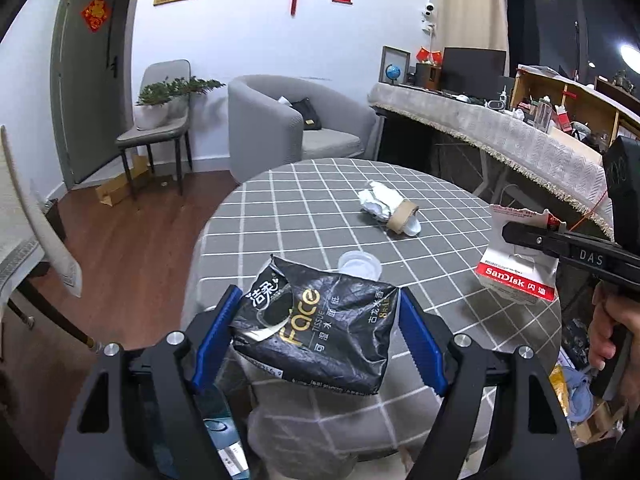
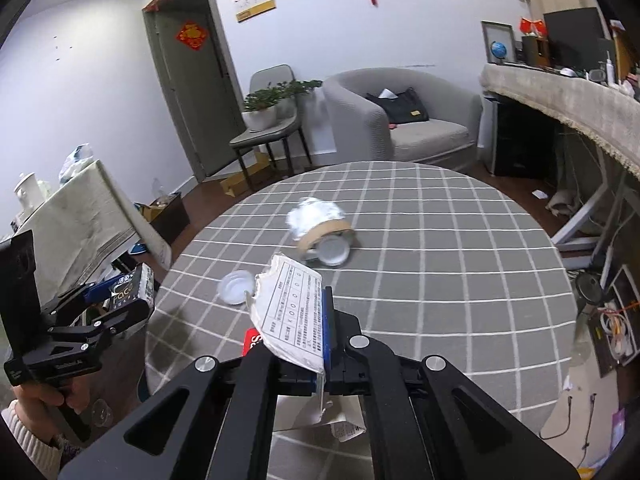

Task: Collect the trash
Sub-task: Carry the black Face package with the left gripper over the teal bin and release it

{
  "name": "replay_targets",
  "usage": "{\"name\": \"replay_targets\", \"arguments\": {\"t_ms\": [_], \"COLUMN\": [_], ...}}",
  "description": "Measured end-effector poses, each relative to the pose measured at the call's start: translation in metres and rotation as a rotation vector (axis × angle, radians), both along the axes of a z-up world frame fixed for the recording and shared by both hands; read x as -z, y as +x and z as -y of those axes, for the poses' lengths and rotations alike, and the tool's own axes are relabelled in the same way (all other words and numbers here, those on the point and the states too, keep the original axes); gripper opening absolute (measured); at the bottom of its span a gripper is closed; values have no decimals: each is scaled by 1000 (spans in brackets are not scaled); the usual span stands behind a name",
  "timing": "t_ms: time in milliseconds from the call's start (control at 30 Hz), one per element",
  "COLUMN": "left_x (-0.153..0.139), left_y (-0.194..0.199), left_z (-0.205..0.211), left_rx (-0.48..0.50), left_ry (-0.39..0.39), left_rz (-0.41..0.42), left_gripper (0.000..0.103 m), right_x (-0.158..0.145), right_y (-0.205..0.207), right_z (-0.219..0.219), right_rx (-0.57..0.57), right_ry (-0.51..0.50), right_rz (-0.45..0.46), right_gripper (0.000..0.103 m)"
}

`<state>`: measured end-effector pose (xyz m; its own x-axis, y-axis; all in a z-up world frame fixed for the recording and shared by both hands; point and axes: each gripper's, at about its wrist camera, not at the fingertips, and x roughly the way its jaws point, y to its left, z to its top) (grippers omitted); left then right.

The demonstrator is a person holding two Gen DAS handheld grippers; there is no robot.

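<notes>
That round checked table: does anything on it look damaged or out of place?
Yes. On the round grey checked table, a crushed white paper cup with a brown sleeve lies on its side, and a clear plastic lid sits apart from it.

Tissue pack (image 1: 320,332): black, crumpled, held off the table between blue pads.
Torn card packaging (image 2: 294,316): white with red strip, clamped edge-on, raised.
Clear plastic lid (image 1: 359,266): flat on the checked cloth.
Crumpled paper cup (image 1: 390,208): white, brown band, lying on its side mid-table.
</notes>
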<state>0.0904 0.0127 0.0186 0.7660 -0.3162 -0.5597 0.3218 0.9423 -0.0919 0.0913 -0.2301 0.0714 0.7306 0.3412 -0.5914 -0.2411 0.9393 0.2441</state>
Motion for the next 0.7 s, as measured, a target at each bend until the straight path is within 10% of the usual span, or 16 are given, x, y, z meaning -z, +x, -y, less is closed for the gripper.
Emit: {"name": "replay_targets", "arguments": {"t_ms": [700], "left_x": [54], "left_y": [-2], "left_z": [-119], "left_rx": [-163], "left_ry": [0], "left_rz": [-155], "left_gripper": [79], "right_x": [-12], "right_y": [5], "right_z": [-125], "right_rx": [-204], "right_ry": [19], "right_rz": [24], "right_gripper": [2]}}
